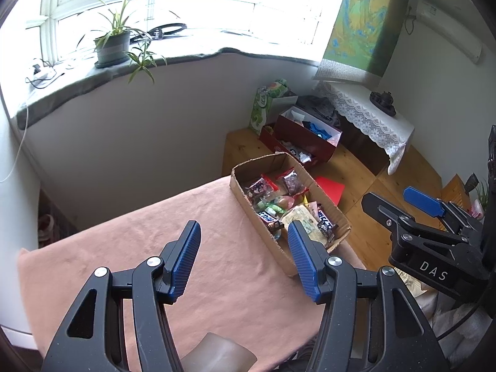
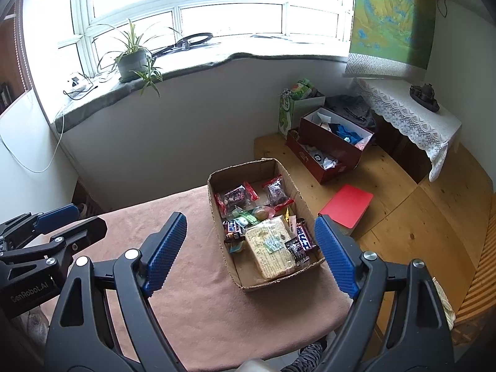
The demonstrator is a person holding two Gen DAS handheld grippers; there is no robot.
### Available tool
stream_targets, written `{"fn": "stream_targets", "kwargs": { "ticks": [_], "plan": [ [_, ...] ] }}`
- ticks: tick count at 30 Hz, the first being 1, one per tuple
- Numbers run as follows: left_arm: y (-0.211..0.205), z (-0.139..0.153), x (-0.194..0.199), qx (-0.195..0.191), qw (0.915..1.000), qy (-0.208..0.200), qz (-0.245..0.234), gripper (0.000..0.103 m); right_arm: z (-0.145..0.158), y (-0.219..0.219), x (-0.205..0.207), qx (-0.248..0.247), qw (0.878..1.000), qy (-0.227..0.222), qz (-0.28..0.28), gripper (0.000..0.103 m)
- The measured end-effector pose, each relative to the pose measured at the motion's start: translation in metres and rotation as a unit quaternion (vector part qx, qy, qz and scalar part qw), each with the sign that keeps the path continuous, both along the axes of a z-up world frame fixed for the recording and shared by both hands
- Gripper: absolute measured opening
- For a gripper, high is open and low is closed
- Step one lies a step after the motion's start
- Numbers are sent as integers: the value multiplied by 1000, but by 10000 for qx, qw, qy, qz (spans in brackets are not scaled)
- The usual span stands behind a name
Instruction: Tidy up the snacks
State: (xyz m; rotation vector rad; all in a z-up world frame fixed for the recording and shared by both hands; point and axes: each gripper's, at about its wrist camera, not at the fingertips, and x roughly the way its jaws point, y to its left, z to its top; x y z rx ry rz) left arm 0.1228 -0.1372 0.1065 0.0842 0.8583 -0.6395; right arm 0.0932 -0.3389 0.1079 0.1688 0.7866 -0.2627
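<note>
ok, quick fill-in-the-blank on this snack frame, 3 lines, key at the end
The snacks lie inside a brown ____ box.
That box sits on a table covered by a ____ cloth.
Left gripper and right gripper both have jaws ____ and hold nothing.

Missing words: cardboard; pink; open

From your right gripper's view, the cardboard box sits on the cloth-covered table at twelve o'clock, snacks inside. At two o'clock, a notebook lies on the floor, with two open boxes behind it.
</note>
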Motion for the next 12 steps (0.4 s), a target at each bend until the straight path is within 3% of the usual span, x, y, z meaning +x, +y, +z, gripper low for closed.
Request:
{"fn": "stream_targets", "kwargs": {
  "ticks": [3,6,12],
  "plan": [
    [2,0,-1,10,10000,10,34,58,-1,2,2,-3,10000,7,37,87],
    [3,-1,-1,44,10000,17,77,66,-2,4,2,-8,10000,21,77,87],
    [5,-1,-3,60,9999,-25,104,67,-7,8,2,-11,9999,77,116,87]
  ]
}}
